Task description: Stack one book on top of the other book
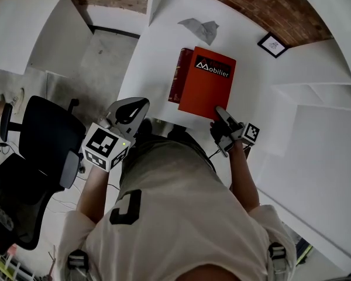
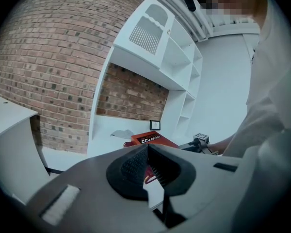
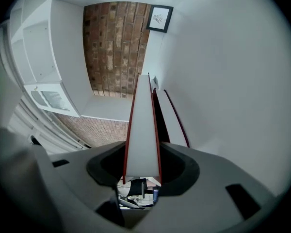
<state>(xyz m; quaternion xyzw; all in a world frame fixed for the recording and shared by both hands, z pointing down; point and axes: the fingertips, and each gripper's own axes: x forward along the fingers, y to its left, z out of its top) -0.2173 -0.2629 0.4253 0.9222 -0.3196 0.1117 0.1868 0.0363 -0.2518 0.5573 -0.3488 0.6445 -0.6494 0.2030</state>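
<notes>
My right hand-held gripper [image 1: 221, 113] clamps the orange book [image 1: 207, 84] at its near corner. Its long axis runs toward twelve o'clock, overlapping the dark red book [image 1: 176, 75] at ten. My left hand-held gripper [image 1: 137, 107], closed and empty, is farther off.

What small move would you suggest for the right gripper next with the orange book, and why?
I would probably slide the orange book slightly left in the head view before letting go. The right gripper is clamped on its near edge, and it sits over the dark red book but offset, leaving that book's left strip exposed.
</notes>
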